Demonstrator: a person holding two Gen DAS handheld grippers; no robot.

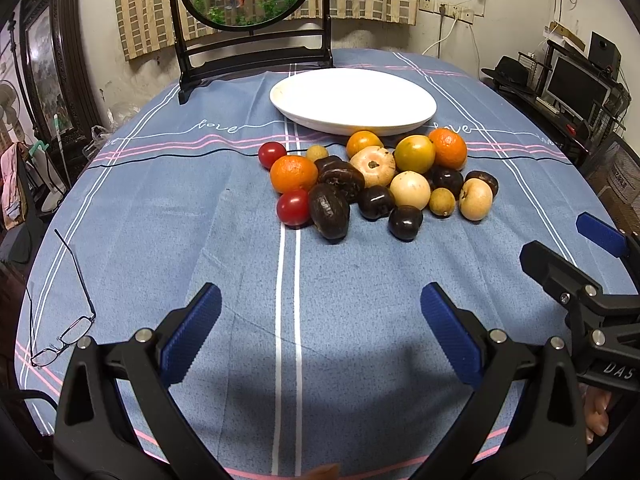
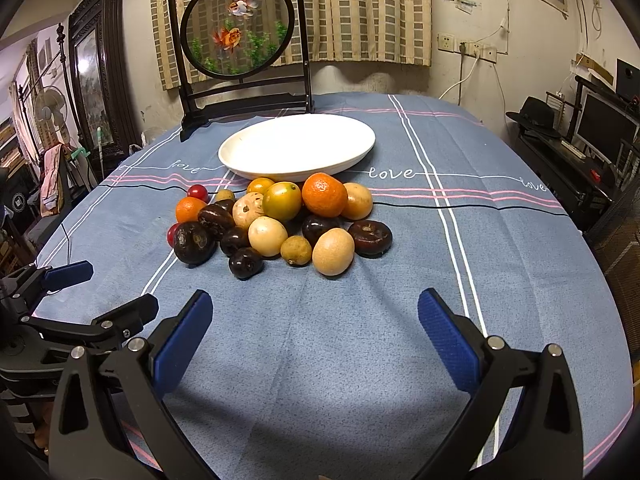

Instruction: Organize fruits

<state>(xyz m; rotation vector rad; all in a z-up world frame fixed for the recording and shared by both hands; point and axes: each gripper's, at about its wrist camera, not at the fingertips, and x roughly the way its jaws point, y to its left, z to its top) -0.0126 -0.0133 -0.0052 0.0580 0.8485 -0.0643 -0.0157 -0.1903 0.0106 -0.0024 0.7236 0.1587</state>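
Round table draped in a blue tablecloth (image 1: 200, 220) with white and pink stripes and the word "love" in script. Near the middle, a heap of fruits (image 1: 376, 184), touching one another and just in front of an empty white plate (image 1: 352, 100); nearest fruits close against the plate's front rim.

Within the heap, from the left wrist view: two cherry tomatoes (image 1: 294, 207) at the left edge, a mandarin (image 1: 293, 173) between them, a second mandarin (image 1: 448, 148) at the far right beside a green-yellow citrus (image 1: 415, 154). Dark purple-brown fruits (image 1: 329, 211) along the near side, pale cream round fruits (image 1: 410, 189) in the centre, small tan longan-like fruits (image 1: 442, 201) among them.

Left gripper (image 1: 320, 336) low over bare cloth on the near side of the heap, blue-padded fingers spread wide, nothing between them. Right gripper (image 2: 316, 334) in like posture, also spread wide and empty, well short of the fruit; seen from the left wrist camera at the right edge (image 1: 580, 264), and the left gripper likewise at the left edge of the right wrist view (image 2: 96, 292).

Folded spectacles (image 1: 66, 332) on the cloth at the near left, well apart from the fruit. Behind the plate, a dark wooden stand with a round goldfish screen (image 2: 238, 26), upright at the table's far edge.
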